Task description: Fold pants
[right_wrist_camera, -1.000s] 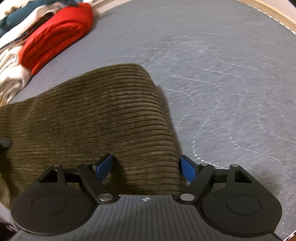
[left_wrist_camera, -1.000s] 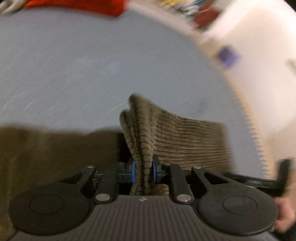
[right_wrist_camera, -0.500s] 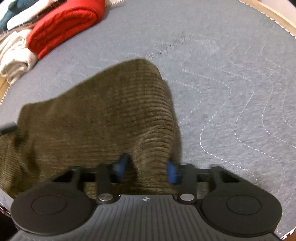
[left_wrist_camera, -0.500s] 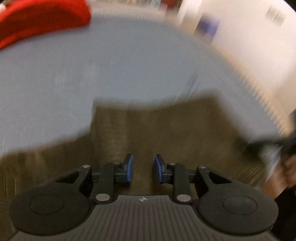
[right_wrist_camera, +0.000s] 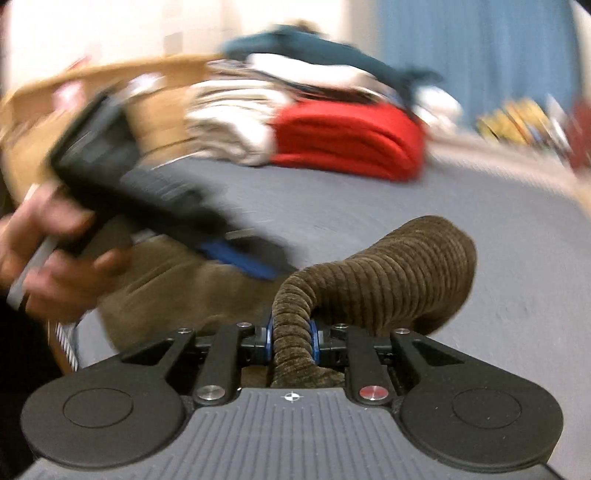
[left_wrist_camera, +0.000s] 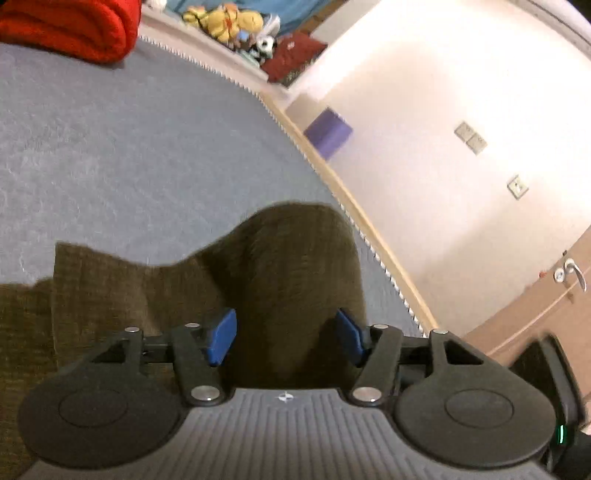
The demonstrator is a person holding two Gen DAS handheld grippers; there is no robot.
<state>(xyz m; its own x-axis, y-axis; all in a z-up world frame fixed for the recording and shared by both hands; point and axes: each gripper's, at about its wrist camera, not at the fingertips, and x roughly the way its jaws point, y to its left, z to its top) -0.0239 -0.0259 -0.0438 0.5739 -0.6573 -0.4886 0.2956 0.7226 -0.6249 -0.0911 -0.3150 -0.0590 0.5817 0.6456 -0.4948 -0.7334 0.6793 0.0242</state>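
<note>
Olive-brown corduroy pants [left_wrist_camera: 288, 266] lie on a grey quilted mattress [left_wrist_camera: 129, 147]. My left gripper [left_wrist_camera: 286, 334] is open just above the pants, with a raised hump of cloth between its blue pads [left_wrist_camera: 221, 334]. My right gripper [right_wrist_camera: 291, 341] is shut on a bunched roll of the pants [right_wrist_camera: 391, 273], lifted off the mattress [right_wrist_camera: 480, 229]. In the blurred right wrist view the left gripper [right_wrist_camera: 243, 262] and the hand holding it show at the left, over the flat part of the pants.
A folded red garment [left_wrist_camera: 70, 26] [right_wrist_camera: 347, 138] and a pile of white and teal clothes [right_wrist_camera: 258, 107] lie at the far end of the mattress. Its right edge [left_wrist_camera: 354, 206] borders a white wall. Soft toys [left_wrist_camera: 229, 22] sit beyond.
My left gripper let go of the pants fold and opened wide. My right gripper closed on the pants edge, lifted it and swung towards the left gripper.
</note>
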